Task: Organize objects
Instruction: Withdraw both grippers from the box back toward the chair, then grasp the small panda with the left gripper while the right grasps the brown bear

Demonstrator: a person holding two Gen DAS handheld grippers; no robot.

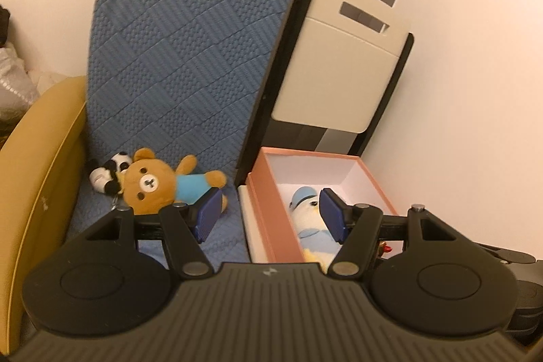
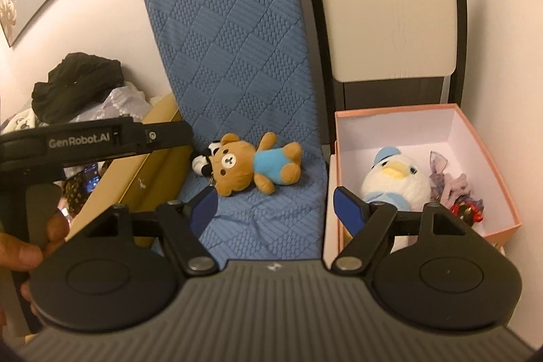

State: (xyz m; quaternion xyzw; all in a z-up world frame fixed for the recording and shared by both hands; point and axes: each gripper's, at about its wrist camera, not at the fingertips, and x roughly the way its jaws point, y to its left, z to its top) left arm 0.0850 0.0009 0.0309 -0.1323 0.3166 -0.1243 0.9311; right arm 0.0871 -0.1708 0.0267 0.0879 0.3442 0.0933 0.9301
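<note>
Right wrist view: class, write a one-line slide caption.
Open right hand-held gripper faces a teddy bear on the blue cushion, duck plush already boxed.

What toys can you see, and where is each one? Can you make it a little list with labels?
brown teddy bear: lying on the blue quilted cushion, wearing a blue top
panda plush: tucked behind the bear's head, touching it
duck plush: inside the pink box, blue cap on
purple fabric bits: in the box beside the duck
left gripper: open, holding nothing
right gripper: open, holding nothing
toys left outside the box: bear and panda
</note>
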